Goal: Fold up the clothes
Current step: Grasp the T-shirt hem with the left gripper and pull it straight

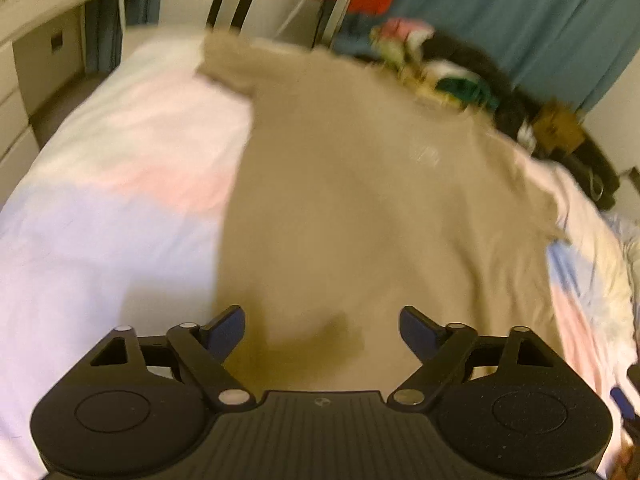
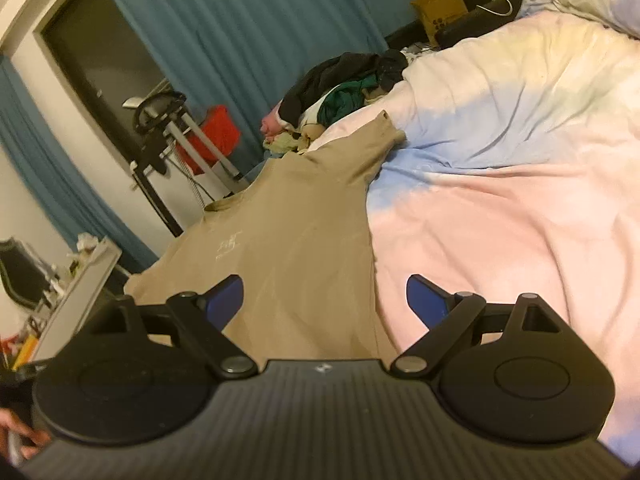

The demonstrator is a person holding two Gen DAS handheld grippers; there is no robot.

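A tan T-shirt (image 1: 360,184) lies spread flat on a bed with a pastel pink, blue and white cover (image 1: 100,208). It has a small pale print on the chest (image 2: 229,245). My left gripper (image 1: 322,330) is open and empty above the shirt's near hem. My right gripper (image 2: 324,300) is open and empty above the shirt's (image 2: 296,240) right edge, where it meets the bed cover (image 2: 500,208). One sleeve (image 2: 378,136) reaches toward the clothes pile.
A pile of mixed clothes (image 1: 444,68) (image 2: 344,84) lies at the bed's far edge. Teal curtains (image 2: 240,20) hang behind. A metal stand with a red item (image 2: 212,132) is beside the bed. Drawers (image 1: 24,92) are at the left.
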